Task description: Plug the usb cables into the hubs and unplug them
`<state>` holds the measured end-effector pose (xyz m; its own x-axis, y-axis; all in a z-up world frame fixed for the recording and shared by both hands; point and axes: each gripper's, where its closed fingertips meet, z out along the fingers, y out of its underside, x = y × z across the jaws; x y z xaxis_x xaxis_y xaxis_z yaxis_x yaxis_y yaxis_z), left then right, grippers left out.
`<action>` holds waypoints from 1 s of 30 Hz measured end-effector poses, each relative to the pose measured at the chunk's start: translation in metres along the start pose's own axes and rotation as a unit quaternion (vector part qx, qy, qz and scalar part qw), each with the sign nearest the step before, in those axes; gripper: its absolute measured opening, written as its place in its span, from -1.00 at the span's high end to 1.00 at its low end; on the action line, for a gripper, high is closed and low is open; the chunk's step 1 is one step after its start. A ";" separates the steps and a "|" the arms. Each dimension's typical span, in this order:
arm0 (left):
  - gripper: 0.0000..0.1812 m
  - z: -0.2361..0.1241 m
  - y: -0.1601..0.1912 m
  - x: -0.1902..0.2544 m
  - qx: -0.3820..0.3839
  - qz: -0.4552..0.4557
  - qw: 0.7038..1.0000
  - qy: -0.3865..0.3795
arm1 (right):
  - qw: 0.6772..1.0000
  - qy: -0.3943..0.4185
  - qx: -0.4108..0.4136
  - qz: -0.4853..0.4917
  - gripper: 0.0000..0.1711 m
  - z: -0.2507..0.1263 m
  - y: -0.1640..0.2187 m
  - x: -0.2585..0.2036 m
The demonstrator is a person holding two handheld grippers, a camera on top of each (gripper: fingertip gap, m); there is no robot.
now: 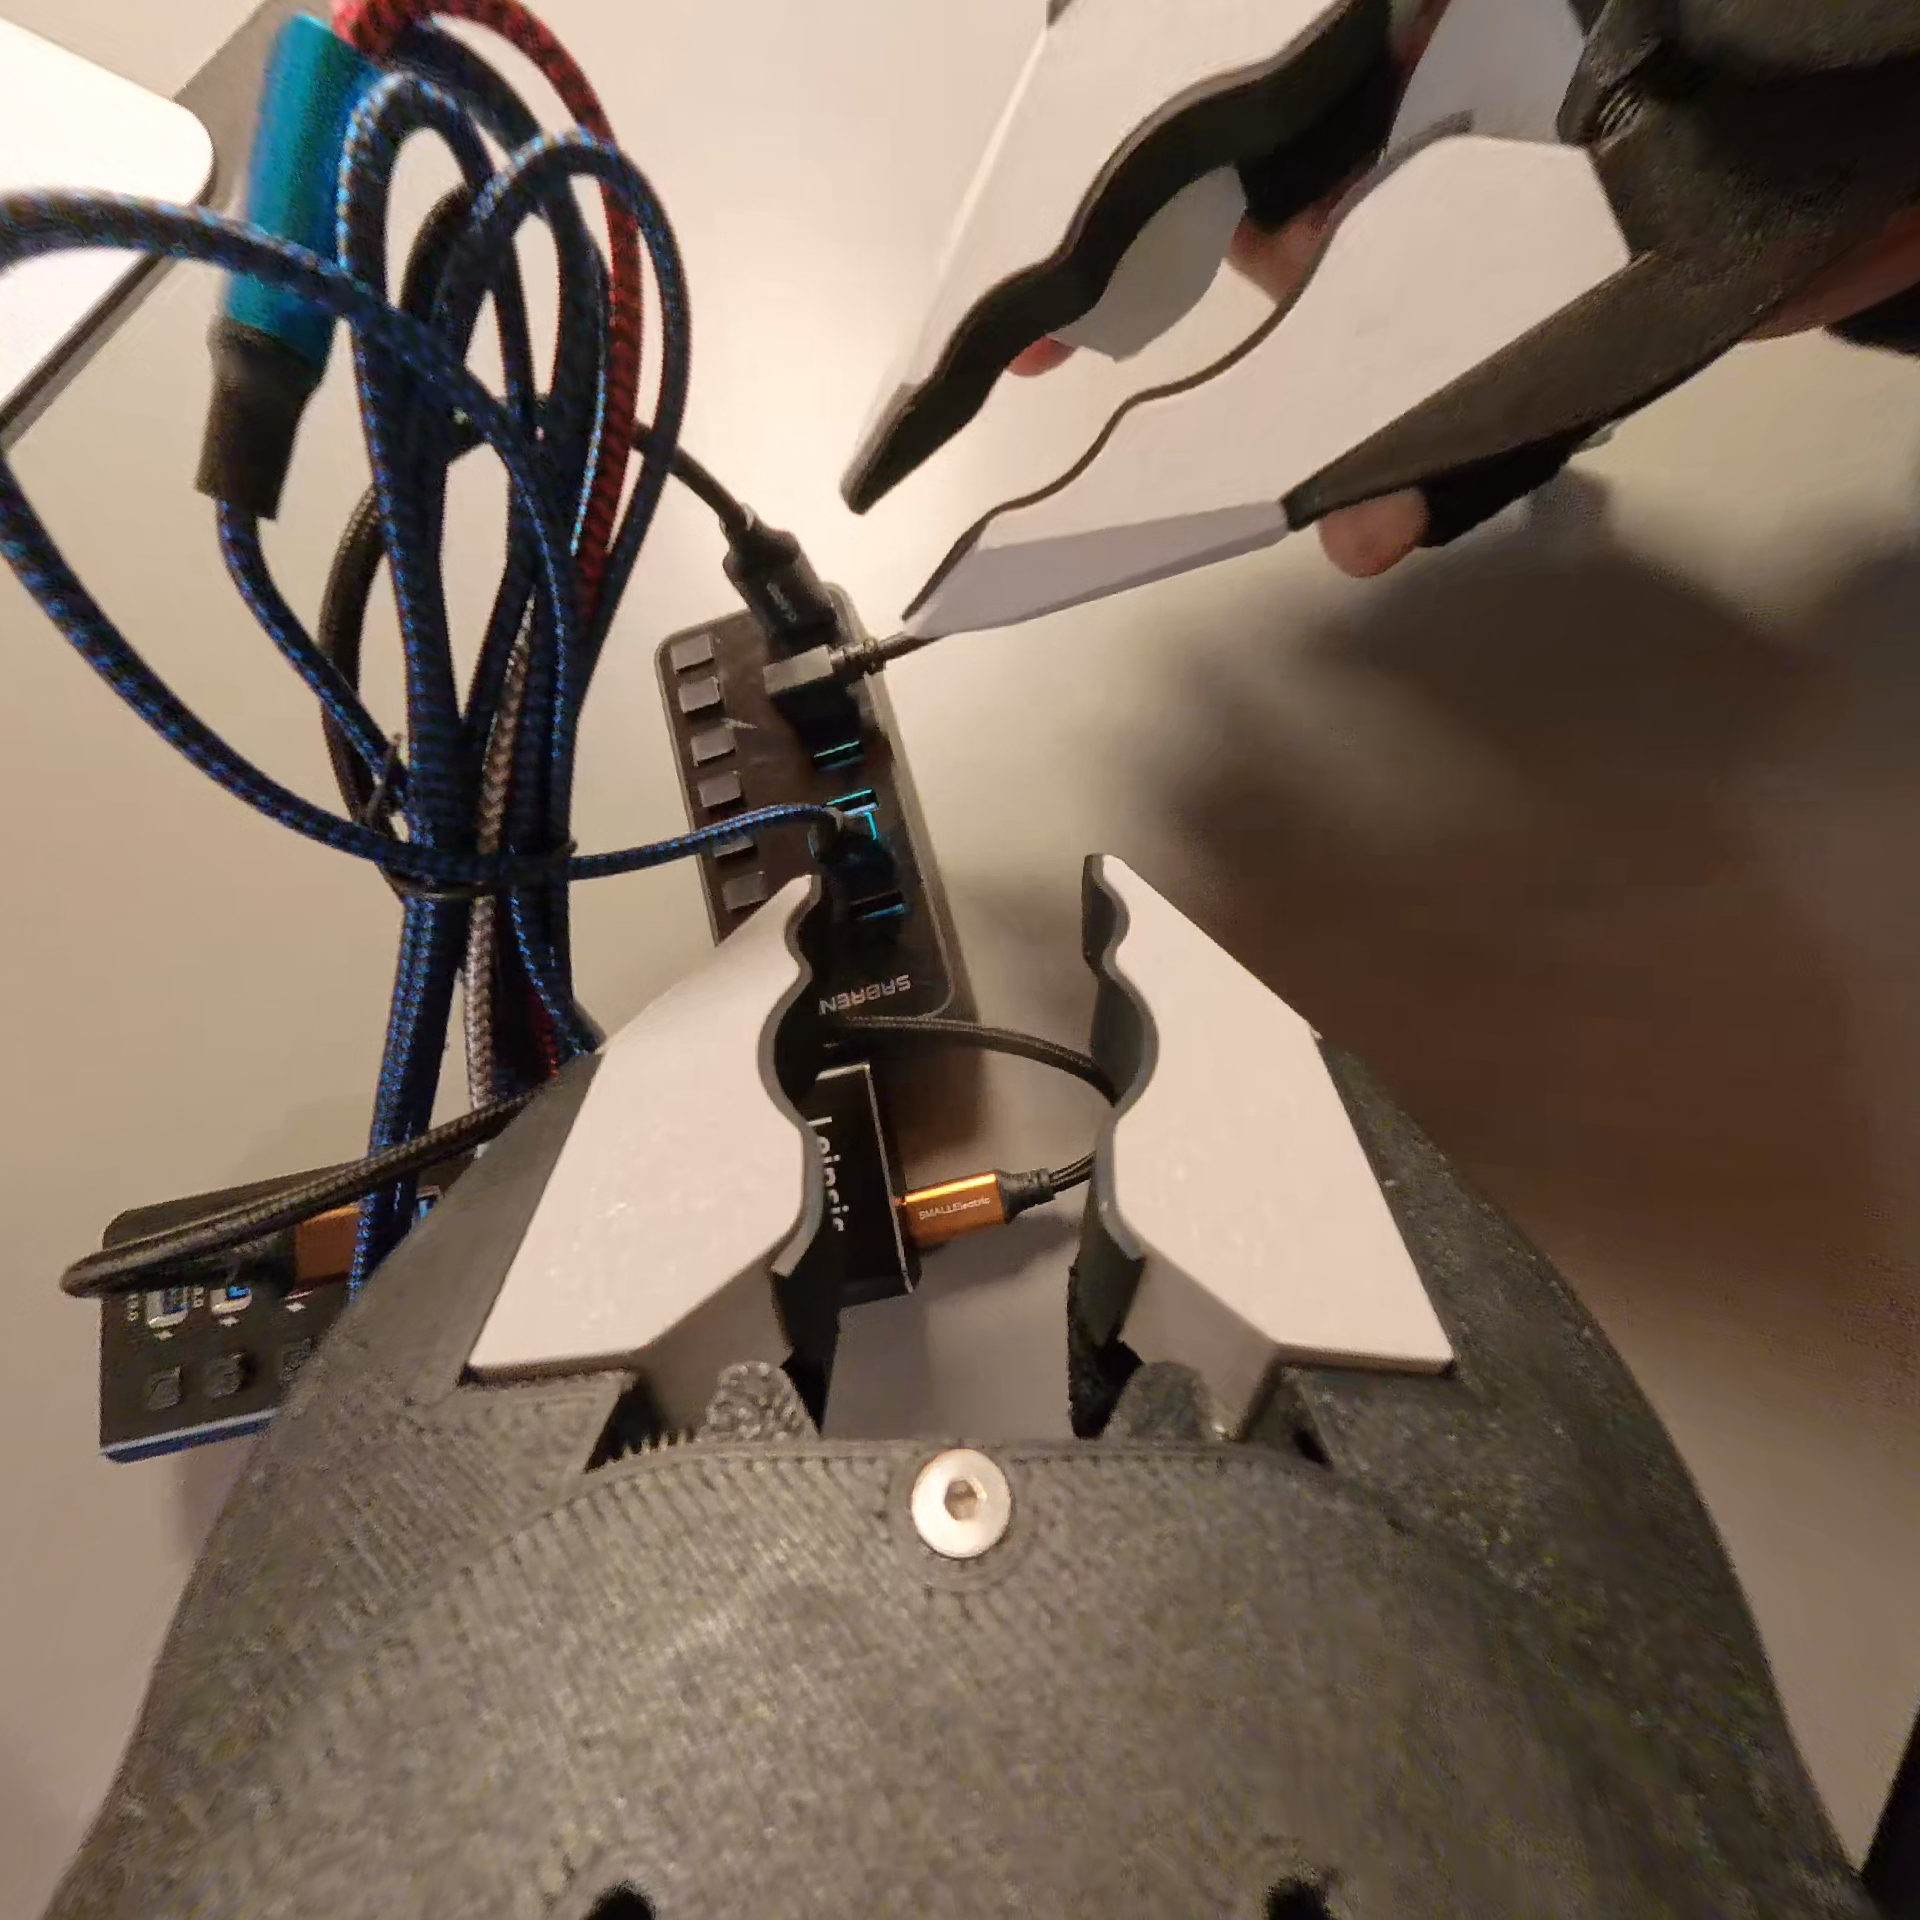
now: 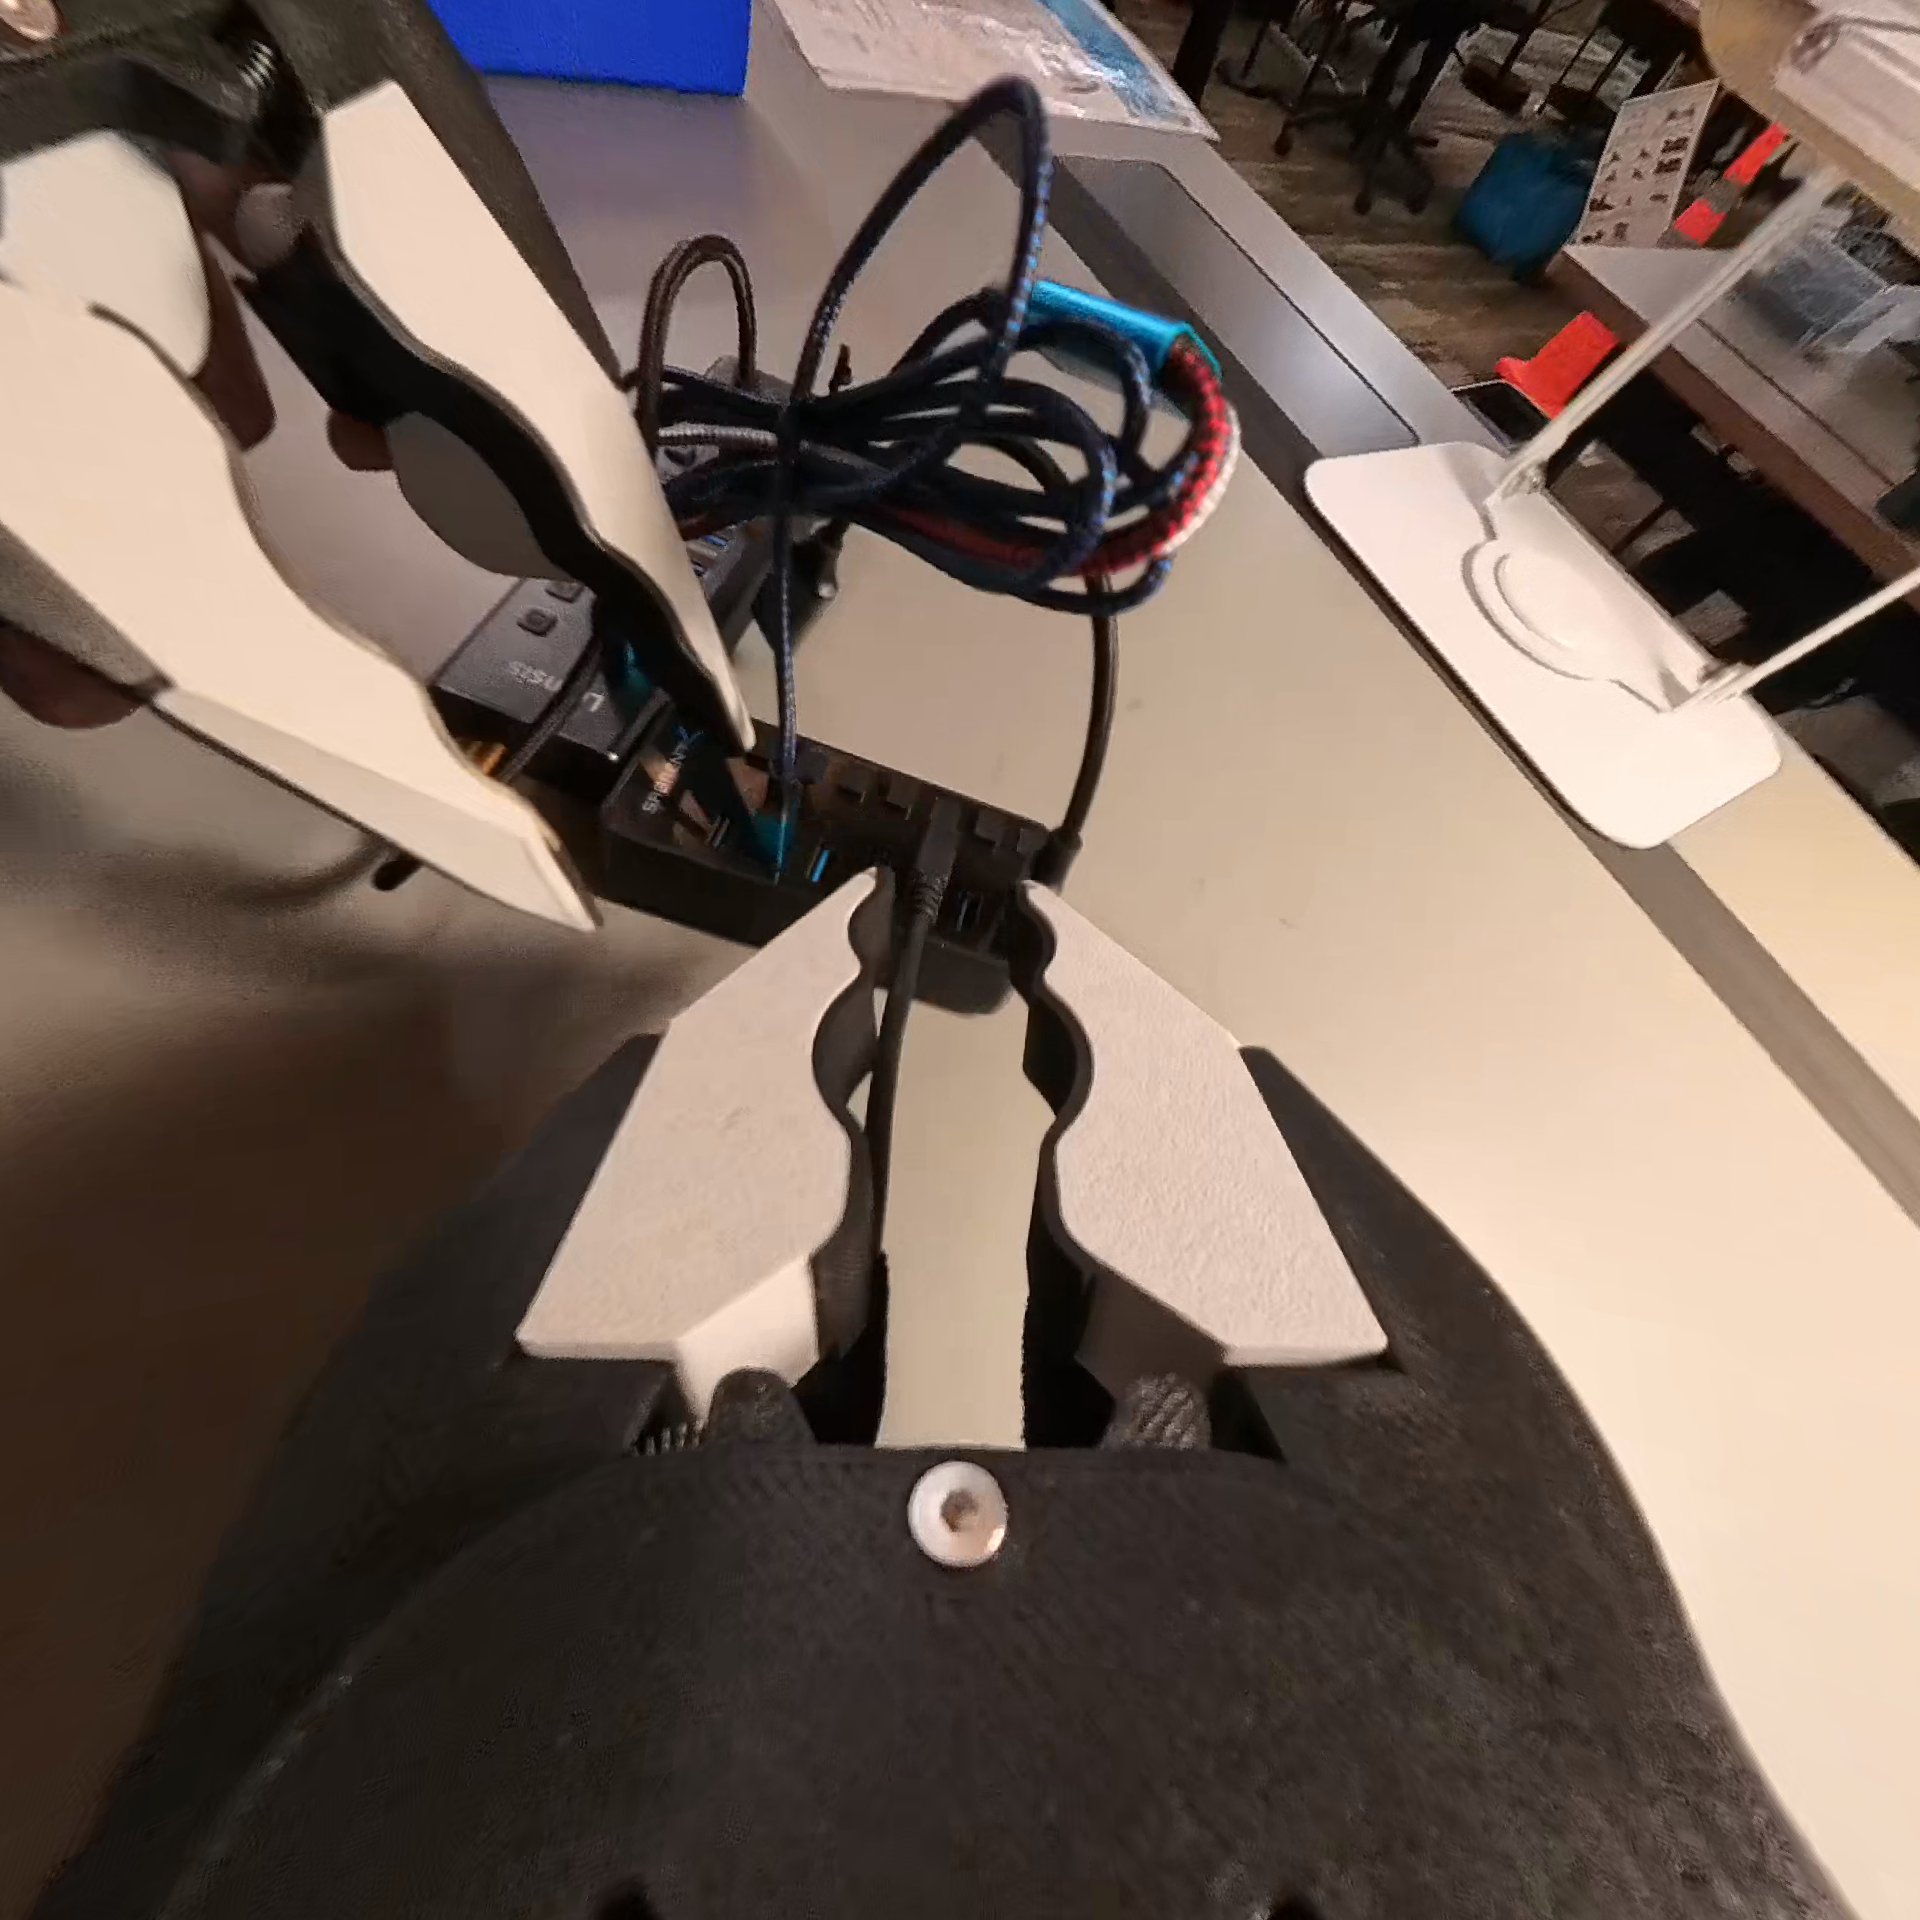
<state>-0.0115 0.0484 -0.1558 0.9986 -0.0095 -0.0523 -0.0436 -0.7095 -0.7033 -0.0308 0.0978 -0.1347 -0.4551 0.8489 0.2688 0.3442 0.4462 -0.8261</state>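
Note:
A long black USB hub (image 1: 748, 790) with a row of ports and buttons lies on the pale table; it also shows in the right wrist view (image 2: 831, 883). My left gripper (image 1: 956, 873) is open and straddles the hub's near end, next to a blue-black braided cable's plug (image 1: 862, 868). A smaller black hub (image 1: 852, 1174) with an orange plug (image 1: 956, 1210) lies between its fingers. My right gripper (image 2: 948, 888) is open around a thin black cable's plug (image 2: 925, 873) seated at the hub's other end. That gripper also shows in the left wrist view (image 1: 888, 561).
A tied bundle of blue, black and red braided cables (image 1: 468, 623) lies beside the hubs with a teal connector (image 2: 1112, 312) on it. A third hub (image 1: 187, 1340) lies at lower left. A white stand base (image 2: 1538, 623) sits at the table's right edge. Spacing between my two grippers at the tips: around 6 centimetres.

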 end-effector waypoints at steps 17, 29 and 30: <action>0.27 0.017 0.016 -0.021 -0.041 0.050 0.992 -0.110 | 0.996 0.008 -0.093 0.005 0.88 0.035 0.024 -0.005; 0.20 0.023 -0.002 -0.001 0.014 0.070 0.994 -0.082 | 0.996 0.054 -0.070 -0.003 0.90 -0.006 0.026 -0.001; 0.20 0.024 -0.003 0.002 0.017 0.070 0.994 -0.079 | 0.996 0.053 -0.073 -0.003 0.90 -0.008 0.028 -0.002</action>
<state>-0.0103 0.0675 -0.1704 0.9655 0.0051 -0.2603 -0.1865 -0.6841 -0.7051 -0.0137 0.1105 -0.1542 -0.3719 0.8673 0.3308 0.4601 0.4817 -0.7458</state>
